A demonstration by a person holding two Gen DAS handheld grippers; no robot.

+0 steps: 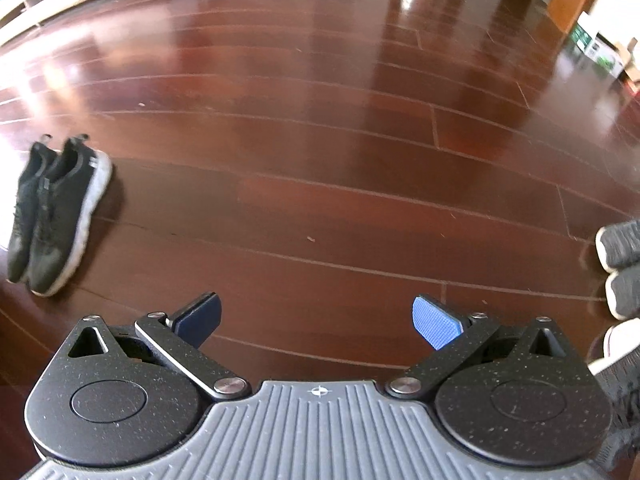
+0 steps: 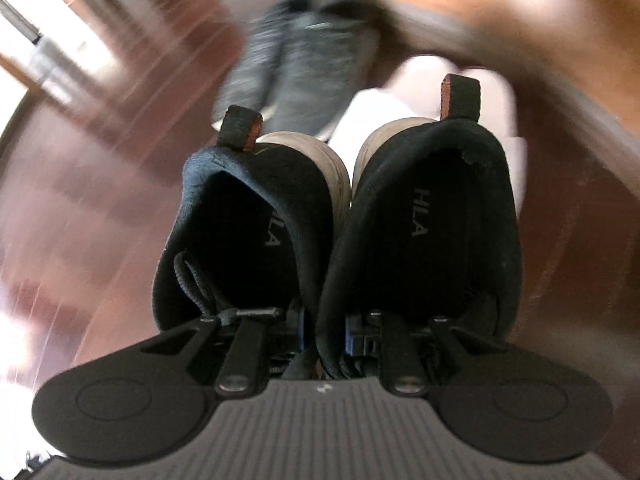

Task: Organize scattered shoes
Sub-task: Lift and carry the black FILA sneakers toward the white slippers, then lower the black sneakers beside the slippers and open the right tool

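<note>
Left gripper (image 1: 316,322) spread wide, nothing held, over bare wood floor (image 1: 320,140). Black sneakers (image 1: 52,212) paired far left, grey shoes (image 1: 620,248) at right edge. Right gripper (image 2: 325,330) clenched on black HLA pair (image 2: 332,216), inner collars pinched together; background blurred.

The wooden floor (image 1: 320,152) is dark reddish-brown with glossy pale reflections. A pair of black sneakers (image 1: 52,216) on it has white soles. Grey knit sneakers (image 1: 620,248) at the right edge have white soles too. The left gripper (image 1: 316,320) carries blue textured pads (image 1: 436,322) on black speckled links. The held black shoes (image 2: 332,220) show grey "HLA" insole lettering, pale soles and orange-lined heel tabs.
</note>
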